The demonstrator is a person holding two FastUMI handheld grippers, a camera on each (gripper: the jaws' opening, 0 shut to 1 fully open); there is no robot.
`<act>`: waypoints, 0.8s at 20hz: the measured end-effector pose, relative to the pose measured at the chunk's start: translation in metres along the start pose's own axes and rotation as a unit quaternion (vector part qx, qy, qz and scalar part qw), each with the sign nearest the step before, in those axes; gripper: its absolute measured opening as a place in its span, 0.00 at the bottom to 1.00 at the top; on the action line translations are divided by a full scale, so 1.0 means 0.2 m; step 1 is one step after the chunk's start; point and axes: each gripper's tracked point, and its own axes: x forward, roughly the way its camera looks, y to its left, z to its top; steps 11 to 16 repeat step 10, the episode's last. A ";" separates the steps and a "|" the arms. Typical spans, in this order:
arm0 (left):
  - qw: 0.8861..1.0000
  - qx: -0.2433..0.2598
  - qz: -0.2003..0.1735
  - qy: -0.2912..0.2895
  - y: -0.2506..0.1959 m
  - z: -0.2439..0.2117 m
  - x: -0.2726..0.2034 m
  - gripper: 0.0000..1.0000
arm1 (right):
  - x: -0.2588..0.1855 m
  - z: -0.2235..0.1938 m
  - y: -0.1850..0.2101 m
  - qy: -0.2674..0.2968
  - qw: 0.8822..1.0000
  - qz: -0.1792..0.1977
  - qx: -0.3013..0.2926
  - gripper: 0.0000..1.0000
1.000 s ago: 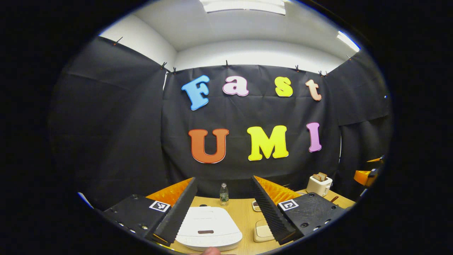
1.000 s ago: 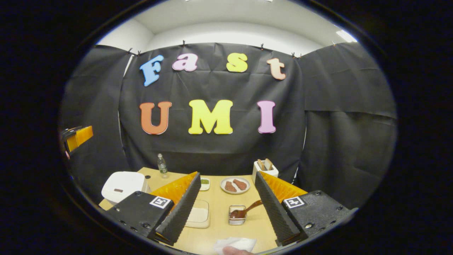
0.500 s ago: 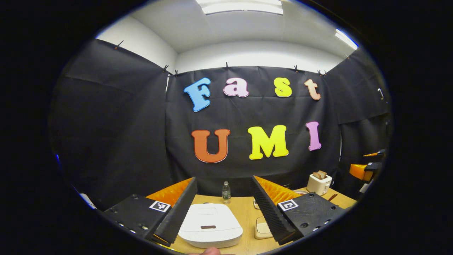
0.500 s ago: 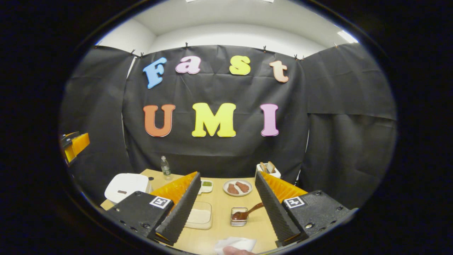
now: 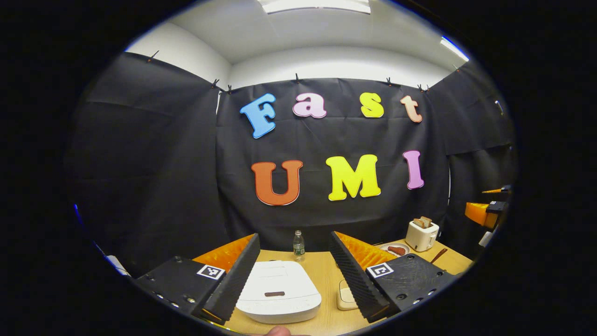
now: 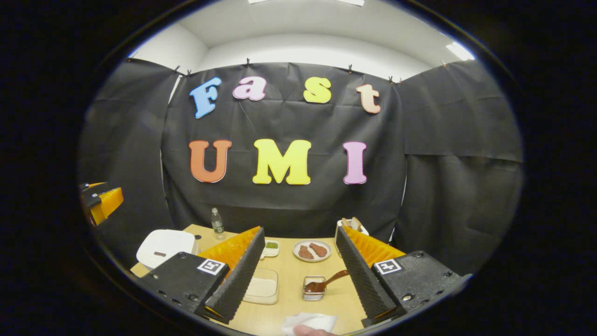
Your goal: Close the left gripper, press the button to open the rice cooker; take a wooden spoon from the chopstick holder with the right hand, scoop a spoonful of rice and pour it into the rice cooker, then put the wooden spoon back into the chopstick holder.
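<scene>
My left gripper (image 5: 295, 275) is spread, the closed cooker (image 5: 278, 291) at 12 o'clock. My right gripper (image 6: 298, 275) is spread too, the spoon (image 6: 326, 283) in its holder (image 6: 313, 287) at 12.

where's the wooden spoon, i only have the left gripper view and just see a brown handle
observer: In the right gripper view, the wooden spoon has its bowl resting in a small clear holder, and the handle tilts up toward that view's right.
operator: ok are the right jaws ready to take it
observer: The right gripper has its jaws wide open with nothing between them, short of the spoon.
</scene>
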 end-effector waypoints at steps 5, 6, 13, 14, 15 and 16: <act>1.000 0.000 -0.005 -0.003 -0.03 0.02 -0.02 0.95 | 0.01 -0.04 0.02 0.015 1.000 0.010 0.016 1.00; 1.000 0.000 -0.005 -0.003 -0.03 0.01 -0.02 0.95 | 0.01 -0.04 0.02 0.016 1.000 0.009 0.017 1.00; 1.000 0.002 -0.004 -0.002 -0.03 0.02 -0.03 0.95 | 0.00 -0.03 0.01 0.014 1.000 0.008 0.012 1.00; 1.000 0.002 -0.004 -0.002 -0.03 0.02 -0.03 0.95 | 0.00 -0.03 0.01 0.014 1.000 0.008 0.012 1.00; 1.000 0.002 -0.004 -0.002 -0.03 0.02 -0.03 0.95 | 0.00 -0.03 0.01 0.014 1.000 0.008 0.012 1.00; 1.000 0.002 -0.004 -0.002 -0.03 0.02 -0.03 0.95 | 0.00 -0.03 0.01 0.014 1.000 0.008 0.012 1.00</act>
